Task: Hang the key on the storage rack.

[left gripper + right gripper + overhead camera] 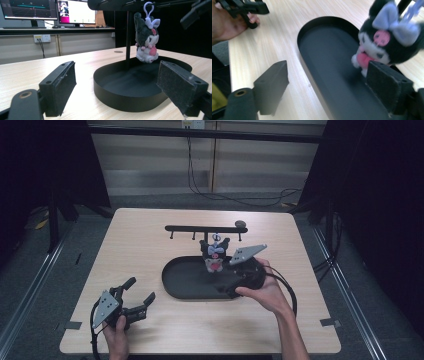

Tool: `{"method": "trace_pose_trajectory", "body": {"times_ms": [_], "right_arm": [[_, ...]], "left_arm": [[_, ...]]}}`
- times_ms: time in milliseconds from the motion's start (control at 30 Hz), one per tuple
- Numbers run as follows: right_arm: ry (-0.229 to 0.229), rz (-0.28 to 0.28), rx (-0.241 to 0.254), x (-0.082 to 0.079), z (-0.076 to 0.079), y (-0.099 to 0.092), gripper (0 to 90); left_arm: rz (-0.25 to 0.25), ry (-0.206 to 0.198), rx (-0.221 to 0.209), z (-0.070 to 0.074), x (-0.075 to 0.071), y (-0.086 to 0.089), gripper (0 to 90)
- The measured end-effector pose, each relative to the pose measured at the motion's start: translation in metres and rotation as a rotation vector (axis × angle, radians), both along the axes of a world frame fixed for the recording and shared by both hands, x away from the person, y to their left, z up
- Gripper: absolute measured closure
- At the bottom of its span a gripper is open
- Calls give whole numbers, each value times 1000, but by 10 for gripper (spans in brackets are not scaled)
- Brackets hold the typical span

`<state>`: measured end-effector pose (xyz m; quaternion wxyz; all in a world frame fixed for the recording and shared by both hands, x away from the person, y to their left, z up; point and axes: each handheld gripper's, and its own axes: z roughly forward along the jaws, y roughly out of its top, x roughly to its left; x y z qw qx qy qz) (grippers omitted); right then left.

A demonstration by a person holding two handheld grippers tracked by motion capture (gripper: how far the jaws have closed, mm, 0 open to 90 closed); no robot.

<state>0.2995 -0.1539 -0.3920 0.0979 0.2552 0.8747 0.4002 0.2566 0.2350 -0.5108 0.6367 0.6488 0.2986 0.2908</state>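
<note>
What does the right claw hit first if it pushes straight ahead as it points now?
Probably the plush toy. The right claw is open over the black tray, and the toy hangs just ahead by one pad. Depth is unclear, so it may skim past it.

Dim surrounds, right gripper view blurry

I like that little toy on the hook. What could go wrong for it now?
The plush hangs by a thin loop on the rack; a hard pull could snap it. The open right tongs sit close and could knock it swinging. If it slips off, it would probably drop into the tray.
</note>
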Motion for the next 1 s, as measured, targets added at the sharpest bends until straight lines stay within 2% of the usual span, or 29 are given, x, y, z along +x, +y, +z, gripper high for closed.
{"method": "trace_pose_trajectory", "body": {"times_ms": [67,133,200,233,300,333,433,467,533,633,700,733,767,833,933,1000], "right_arm": [[-2,-24,25,-3,-13,-2,171],[-30,-62,32,-10,-23,-4,176],[-52,-111,78,-16,-34,-8,178],[-84,-162,95,-21,-39,-10,190],[-151,-228,93,-29,-53,-12,200],[-169,-251,84,-33,-59,-13,193],[-202,-303,114,-43,-76,-18,192],[-230,-329,133,-46,-82,-20,192],[-306,-387,206,-53,-92,-25,190],[-396,-456,295,-61,-105,-30,190],[-425,-475,337,-65,-111,-32,188],[-447,-497,341,-68,-113,-33,188],[-447,-497,341,-68,-113,-33,188],[-507,-539,400,-76,-117,-37,177],[-540,-571,473,-81,-119,-42,158],[-573,-579,491,-85,-120,-43,140]], "left_arm": [[0,0,0,0,0,0,152],[0,0,0,0,0,0,152],[0,0,-1,0,0,0,153],[0,-1,1,0,0,0,152],[1,0,-6,0,0,0,152],[0,0,0,0,0,0,152],[0,0,-1,0,0,0,152],[0,-1,1,0,0,0,152],[0,0,-1,0,0,0,152],[0,0,0,0,0,0,153],[0,0,0,0,0,0,152],[0,-1,1,0,0,0,152],[0,-1,1,0,0,0,153],[0,0,0,0,0,0,153],[0,0,-1,0,0,0,152],[2,-1,1,0,0,0,153]]}}
